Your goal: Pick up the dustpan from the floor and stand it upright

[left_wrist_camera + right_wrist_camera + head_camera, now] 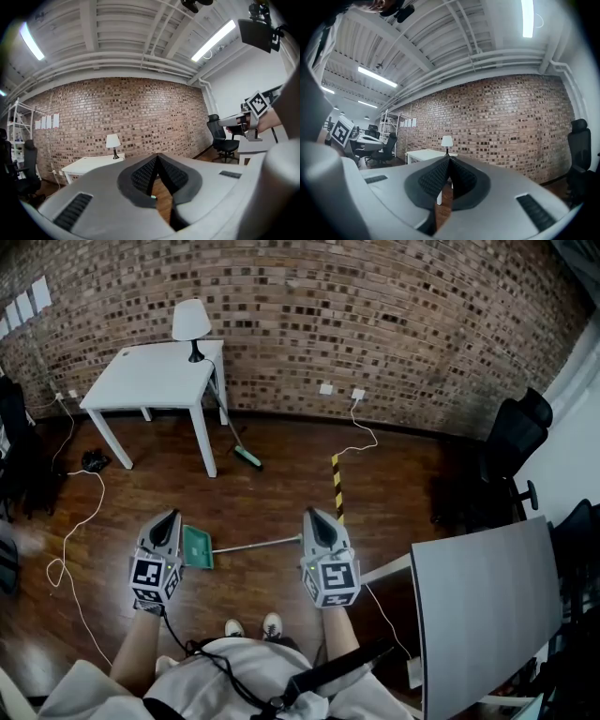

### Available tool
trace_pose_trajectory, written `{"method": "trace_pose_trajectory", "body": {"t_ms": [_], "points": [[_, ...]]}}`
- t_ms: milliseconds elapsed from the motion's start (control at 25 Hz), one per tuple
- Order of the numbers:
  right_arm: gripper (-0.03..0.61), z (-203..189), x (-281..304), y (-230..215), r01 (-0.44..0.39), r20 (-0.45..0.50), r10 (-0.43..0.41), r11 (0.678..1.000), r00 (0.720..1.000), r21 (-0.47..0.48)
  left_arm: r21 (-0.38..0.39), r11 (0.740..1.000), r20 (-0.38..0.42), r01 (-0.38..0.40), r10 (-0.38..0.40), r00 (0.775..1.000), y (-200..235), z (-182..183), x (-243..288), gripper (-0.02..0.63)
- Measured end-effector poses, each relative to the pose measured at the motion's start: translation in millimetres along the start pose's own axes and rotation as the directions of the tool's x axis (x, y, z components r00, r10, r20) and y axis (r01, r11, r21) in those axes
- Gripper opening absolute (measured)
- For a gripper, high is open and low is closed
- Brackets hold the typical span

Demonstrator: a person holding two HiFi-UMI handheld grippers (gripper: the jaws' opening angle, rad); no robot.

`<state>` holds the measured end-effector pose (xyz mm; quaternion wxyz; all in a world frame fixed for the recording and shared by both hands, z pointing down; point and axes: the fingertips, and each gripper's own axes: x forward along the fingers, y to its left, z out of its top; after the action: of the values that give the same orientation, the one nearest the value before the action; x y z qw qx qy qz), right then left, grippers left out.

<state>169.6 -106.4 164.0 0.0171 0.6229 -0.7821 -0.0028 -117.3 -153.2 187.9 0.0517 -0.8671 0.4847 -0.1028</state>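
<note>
Wooden floor (281, 484) carries the dustpan (197, 547) lying flat between our left gripper (171, 517) and right gripper (310, 514), both closed and empty. We judge it light and stiff, its thin handle (253, 545) slippery; we'd grip mid-handle

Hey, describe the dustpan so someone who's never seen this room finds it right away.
From the white table by the brick wall, come forward across the wooden floor toward the person's shoes. The dustpan lies flat there, green, its long silver handle running right. Unlike the broom leaning on the table, it is lying down.
</note>
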Motion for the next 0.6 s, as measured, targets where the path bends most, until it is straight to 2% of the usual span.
{"method": "trace_pose_trajectory", "body": {"t_ms": [200,280,320,400,480,600], "points": [[-0.023,0,-2,0,0.016,0.002,-0.016,0.999,1.000,0.041,-0.030,0.996,-0.049,-0.083,0.081,0.995,34,-14,-7,0.014],[0.028,-2,-2,0,0.031,-0.007,-0.030,0.999,1.000,0.041,-0.043,0.994,-0.050,-0.096,0.094,0.994,46,-19,-10,0.028],[0.028,-3,-2,-1,0.037,-0.011,-0.037,0.999,0.999,0.039,-0.047,0.995,-0.045,-0.091,0.089,0.995,50,-20,-11,0.043],[0.029,-8,-3,-3,0.052,-0.017,-0.051,0.998,0.999,0.037,-0.054,0.996,-0.028,-0.071,0.069,0.997,53,-23,-12,0.150],[0.029,-14,-2,-5,0.065,-0.025,-0.064,0.997,0.998,0.031,-0.069,0.996,-0.021,-0.058,0.057,0.998,56,-31,-11,0.189],[0.046,-31,2,-12,0.074,-0.040,-0.073,0.997,0.997,0.024,-0.088,0.995,-0.061,-0.049,0.044,0.997,60,-59,-5,0.195]]}}
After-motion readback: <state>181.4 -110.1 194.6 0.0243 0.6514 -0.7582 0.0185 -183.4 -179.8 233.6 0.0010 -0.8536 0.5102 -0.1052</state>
